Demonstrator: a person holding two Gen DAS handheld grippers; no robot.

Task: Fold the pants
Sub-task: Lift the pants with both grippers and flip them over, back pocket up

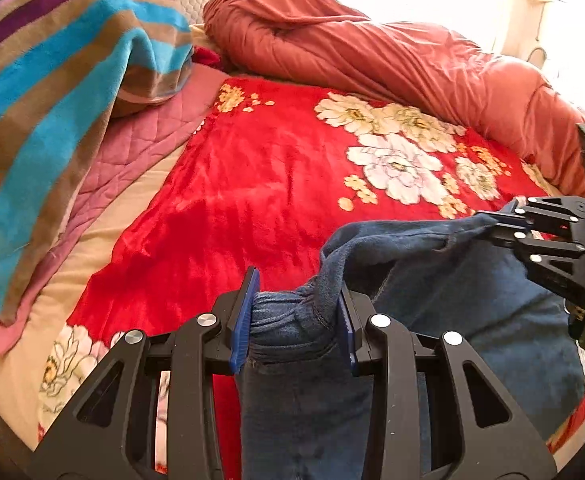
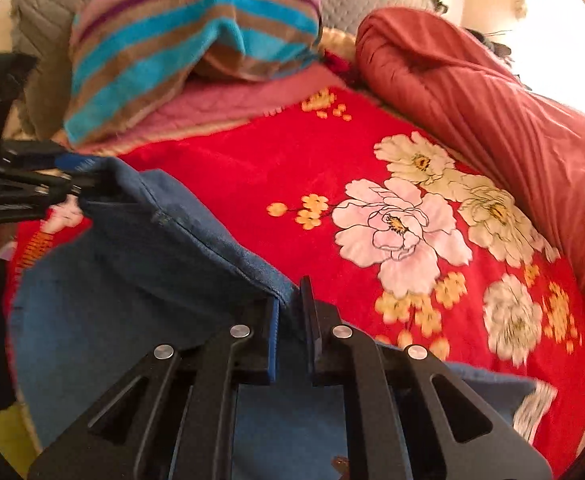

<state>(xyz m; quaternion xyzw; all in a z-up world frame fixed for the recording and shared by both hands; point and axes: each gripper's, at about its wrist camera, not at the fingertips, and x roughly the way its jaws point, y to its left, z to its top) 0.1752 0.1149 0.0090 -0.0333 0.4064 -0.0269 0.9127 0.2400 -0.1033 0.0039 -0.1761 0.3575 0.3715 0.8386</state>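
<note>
While I hold the pants (image 1: 432, 280) up over the bed, my left hand-held gripper (image 1: 296, 320) is clamped on a thick, bunched wad of the blue denim, its two blue-padded fingers (image 1: 244, 320) held fairly wide apart by the gathered cloth between them. My right hand-held gripper (image 2: 294, 332) is nearly closed on a thinner folded edge of the same pants, with only a narrow gap filled by the fabric. From the left wrist view, the right hand-held gripper shows at the right edge, pinching a corner of the denim, and the cloth stretches in a sagging band between the two grips. From the right wrist view, the left hand-held gripper appears at the left edge, gripping the far end of that edge. Below the raised edge, the rest of the pants hangs down and spreads over the near part of the red flowered blanket (image 2: 284, 184) that covers the bed. Beyond the pants, a rolled rust-red quilt (image 1: 372, 56) lies along the far right side of the bed, and a striped towel (image 1: 64, 92) in blue, brown and purple is draped over a pink quilted cover (image 1: 132, 148) at the far left.
</note>
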